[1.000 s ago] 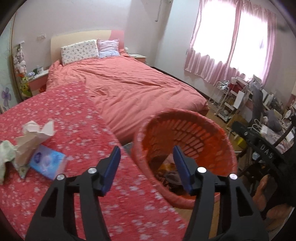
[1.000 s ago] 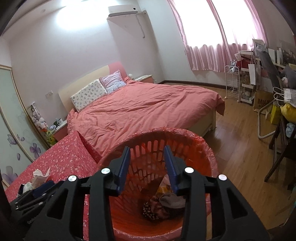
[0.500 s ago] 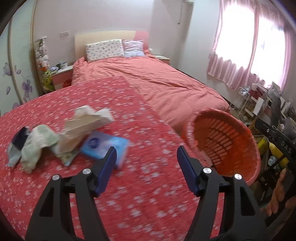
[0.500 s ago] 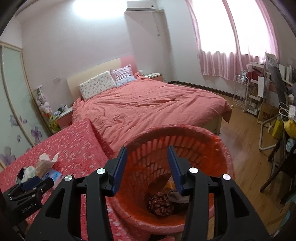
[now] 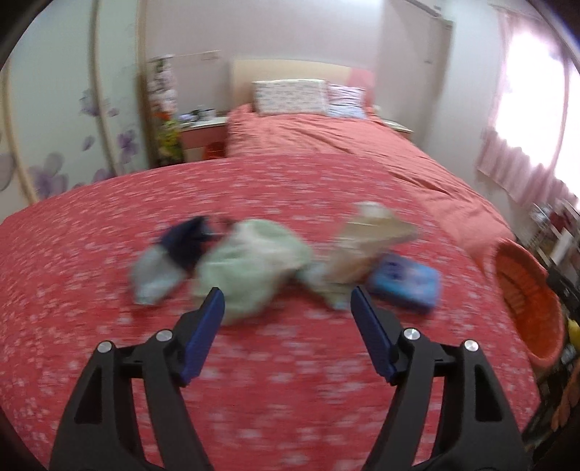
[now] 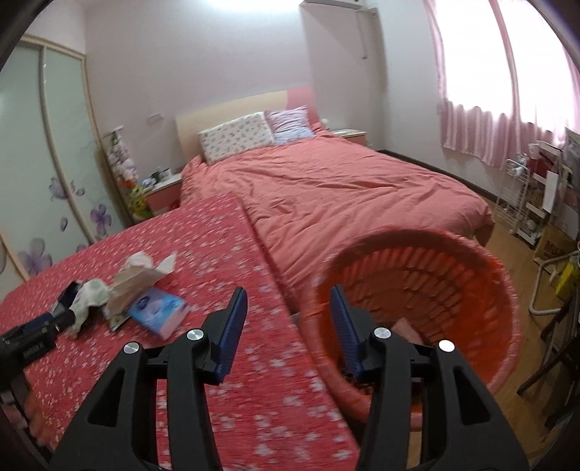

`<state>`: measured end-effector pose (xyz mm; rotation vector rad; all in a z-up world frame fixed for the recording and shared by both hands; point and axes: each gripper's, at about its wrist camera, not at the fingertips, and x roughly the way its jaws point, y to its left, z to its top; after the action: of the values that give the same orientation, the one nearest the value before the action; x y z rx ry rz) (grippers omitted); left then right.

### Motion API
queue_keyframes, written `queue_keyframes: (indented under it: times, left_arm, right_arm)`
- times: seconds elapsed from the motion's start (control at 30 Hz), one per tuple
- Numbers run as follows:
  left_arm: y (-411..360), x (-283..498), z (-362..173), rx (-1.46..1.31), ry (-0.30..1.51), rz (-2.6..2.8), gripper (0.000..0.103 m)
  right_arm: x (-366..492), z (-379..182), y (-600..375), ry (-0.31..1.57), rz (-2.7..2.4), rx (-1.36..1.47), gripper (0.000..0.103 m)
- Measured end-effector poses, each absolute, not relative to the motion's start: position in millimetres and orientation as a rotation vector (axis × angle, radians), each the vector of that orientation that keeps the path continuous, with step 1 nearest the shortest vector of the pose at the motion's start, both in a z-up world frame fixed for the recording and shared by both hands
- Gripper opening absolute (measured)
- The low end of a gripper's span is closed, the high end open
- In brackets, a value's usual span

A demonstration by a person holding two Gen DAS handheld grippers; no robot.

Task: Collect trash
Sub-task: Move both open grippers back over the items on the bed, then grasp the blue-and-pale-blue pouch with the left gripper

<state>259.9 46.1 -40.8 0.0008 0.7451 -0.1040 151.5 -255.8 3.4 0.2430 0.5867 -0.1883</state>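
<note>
Left gripper [image 5: 286,308] open, empty, jaws just widened. Green rag [image 5: 250,268] right ahead, lying crosswise. Right gripper [image 6: 288,311] open, empty, by basket [image 6: 471,268], farther off.

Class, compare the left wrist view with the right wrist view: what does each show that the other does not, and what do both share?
Only the left wrist view shows the left tongs head-on, open and empty, their jaws having just been opening.

Only the right wrist view shows the right tongs, likewise open and empty after just opening, the wall air conditioner, the wooden floor and the inside of the orange plastic basket.

Both share the red flowered cover, the blue tissue packet, the crumpled beige paper, the pale green cloth and the pink bed.
</note>
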Motion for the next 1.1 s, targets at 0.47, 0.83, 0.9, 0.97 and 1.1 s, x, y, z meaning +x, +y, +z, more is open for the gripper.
queue_keyframes:
  times: [0.47,0.83,0.9,0.97,1.1]
  left_arm:
    - [142,318,-59,-0.017,0.793,0.051,0.076]
    - [144,349,-78,-0.034,0.85,0.007,0.072]
    - [146,354,-80,-0.039,0.862,0.016,0.068]
    - [147,357,-80,-0.043,0.861,0.033,0.064]
    - [155,358,-80,-0.074,0.859,0.043,0.061]
  right_arm:
    - [179,-8,-190,0.654,-0.095,0.187,0.049]
    - [198,-16,-163,0.692,-0.066,0.162,0.049]
    - [202,-18,-158,0.698,-0.061,0.157,0.049]
    - [205,-19,-155,0.704,-0.055,0.153,0.049]
    - [207,-21,-150,0.712,-0.051,0.146,0.049]
